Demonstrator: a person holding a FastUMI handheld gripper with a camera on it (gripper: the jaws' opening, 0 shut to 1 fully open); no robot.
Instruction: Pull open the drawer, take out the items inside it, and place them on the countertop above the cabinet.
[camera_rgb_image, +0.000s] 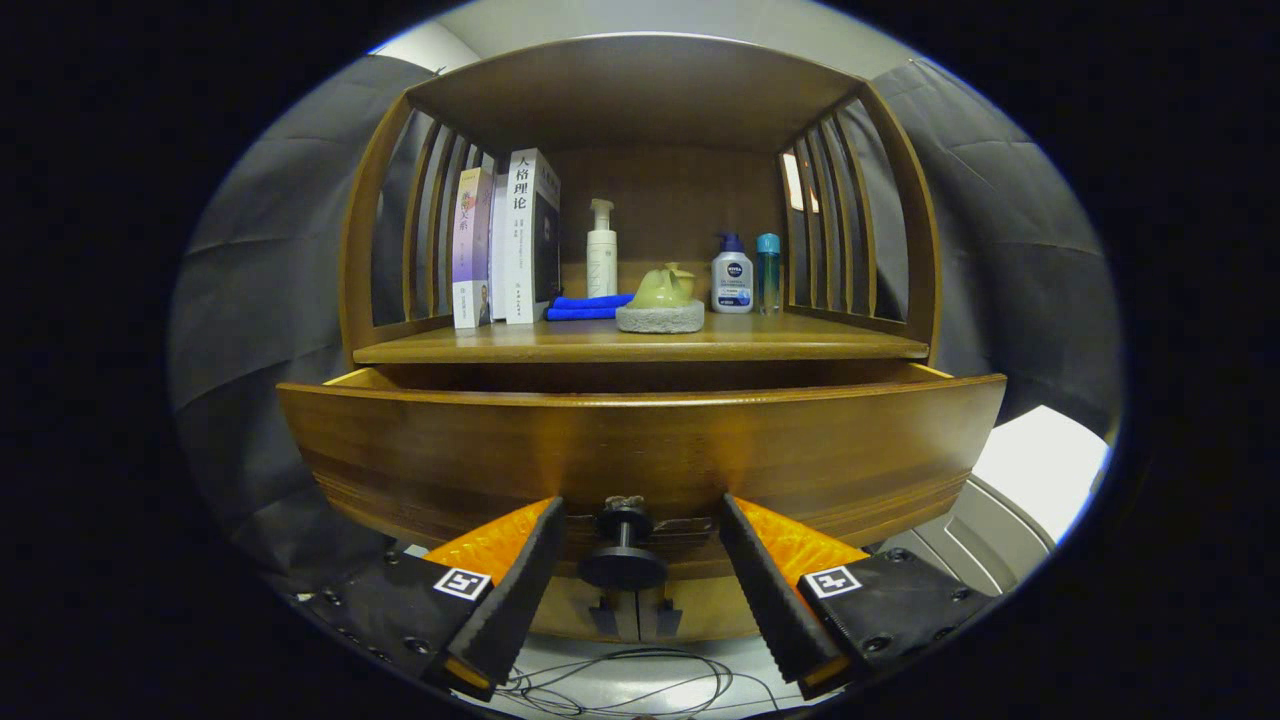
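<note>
A wooden cabinet drawer (640, 450) stands pulled partly out under the countertop (640, 345). Its dark round knob (622, 565) sits between my fingers, clear of both of them. My gripper (640, 590) is open, with a wide gap on either side of the knob. The drawer front hides whatever lies inside the drawer. On the countertop stand two books (505, 240), a white pump bottle (601, 250), a folded blue cloth (588, 307), a green teapot-like piece on a grey stone base (661, 305), a white and blue bottle (731, 275) and a slim blue-capped bottle (768, 272).
Slatted wooden sides (835, 220) and a top panel enclose the shelf space over the countertop. Thin cables (630, 685) lie on the pale floor below the fingers. Dark cloth walls flank the cabinet on both sides.
</note>
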